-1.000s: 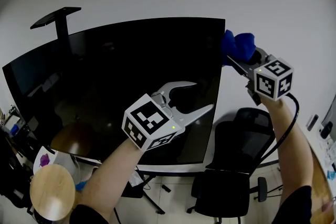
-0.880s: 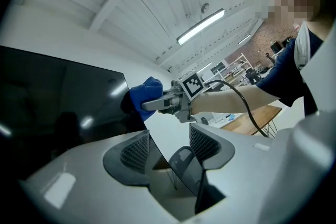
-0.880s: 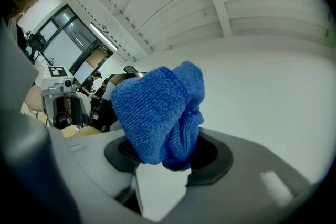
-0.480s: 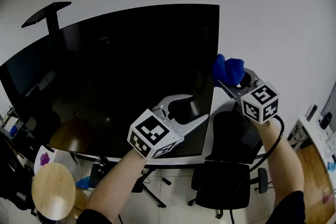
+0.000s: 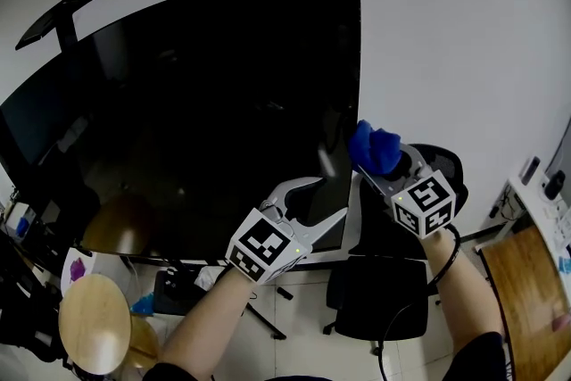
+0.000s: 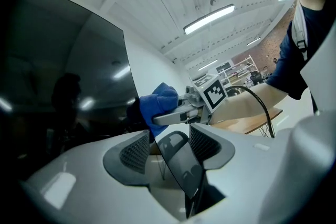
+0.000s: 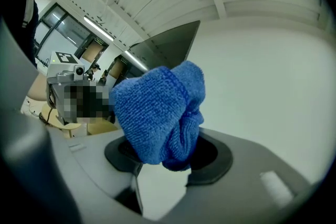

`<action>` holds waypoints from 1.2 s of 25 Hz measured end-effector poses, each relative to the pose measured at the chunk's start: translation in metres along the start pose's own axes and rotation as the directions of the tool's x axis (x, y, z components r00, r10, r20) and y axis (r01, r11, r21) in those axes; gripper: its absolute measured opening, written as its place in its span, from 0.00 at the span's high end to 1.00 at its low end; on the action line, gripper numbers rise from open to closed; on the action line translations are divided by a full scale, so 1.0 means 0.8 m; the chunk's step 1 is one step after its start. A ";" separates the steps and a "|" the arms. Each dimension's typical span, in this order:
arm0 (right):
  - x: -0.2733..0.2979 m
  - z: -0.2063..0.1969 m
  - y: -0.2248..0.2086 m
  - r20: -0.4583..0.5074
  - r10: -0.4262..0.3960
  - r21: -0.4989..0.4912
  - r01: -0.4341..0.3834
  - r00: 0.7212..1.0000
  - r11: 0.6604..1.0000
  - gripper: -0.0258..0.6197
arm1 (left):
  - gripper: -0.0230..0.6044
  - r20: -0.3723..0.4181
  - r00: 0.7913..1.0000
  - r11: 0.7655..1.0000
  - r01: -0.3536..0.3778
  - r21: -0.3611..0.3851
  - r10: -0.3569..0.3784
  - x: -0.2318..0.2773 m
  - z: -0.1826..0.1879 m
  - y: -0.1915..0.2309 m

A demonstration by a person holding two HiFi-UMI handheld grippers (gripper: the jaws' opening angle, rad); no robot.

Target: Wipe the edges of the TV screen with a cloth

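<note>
I see the right gripper (image 5: 373,163) level, fingers pinching the cloth (image 5: 375,147) at the TV (image 5: 205,103) edge. Left gripper (image 5: 328,199) fingers spread astride its corner.

Office or open-plan lab workspace, not home. Large TV screen (image 5: 205,111) on floor stand against plain white wall (image 5: 464,31). Black swivel office chair (image 5: 379,312) on castors beside it, pale tiled floor (image 5: 303,343) beneath. Wooden desk (image 5: 522,281) at right edge with small devices on top; round wooden stool (image 5: 89,335) lower left. Ceiling white and panelled, long fluorescent strip lights (image 6: 209,19). Farther back: shelving racks (image 6: 236,66), wooden tabletop on thin metal legs (image 6: 252,120), tall windows (image 7: 55,17).
</note>
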State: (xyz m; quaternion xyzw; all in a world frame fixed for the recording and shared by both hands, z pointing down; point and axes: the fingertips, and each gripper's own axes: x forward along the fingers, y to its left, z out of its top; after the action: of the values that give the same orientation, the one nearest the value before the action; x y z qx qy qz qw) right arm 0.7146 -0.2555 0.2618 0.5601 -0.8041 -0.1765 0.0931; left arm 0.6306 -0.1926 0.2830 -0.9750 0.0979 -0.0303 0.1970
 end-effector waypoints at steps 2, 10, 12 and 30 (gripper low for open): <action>0.000 -0.027 0.011 -0.027 0.003 0.002 -0.003 1.000 1.000 0.63 | 0.61 -0.015 1.000 1.000 0.002 0.000 -0.002 0.004 -0.017 -0.006; -0.010 -0.155 0.065 -0.160 0.037 0.086 -0.023 0.986 0.996 0.63 | 0.61 -0.094 0.995 0.993 0.020 -0.113 -0.030 0.010 -0.107 -0.042; -0.011 -0.185 0.078 -0.182 0.044 0.123 -0.022 0.982 0.992 0.63 | 0.61 -0.117 0.992 0.990 0.024 -0.140 -0.040 0.011 -0.133 -0.051; -0.025 -0.398 0.175 -0.371 0.120 0.354 0.021 0.921 0.935 0.63 | 0.61 -0.246 0.963 0.939 0.019 -0.342 -0.109 0.003 -0.305 -0.115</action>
State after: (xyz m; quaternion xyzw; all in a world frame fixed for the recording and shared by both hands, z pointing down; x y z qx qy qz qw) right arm 0.7108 -0.2510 0.6104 0.5704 -0.8023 0.0866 0.1530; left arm 0.6253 -0.2025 0.5438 -0.9844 0.0949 -0.1478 0.0116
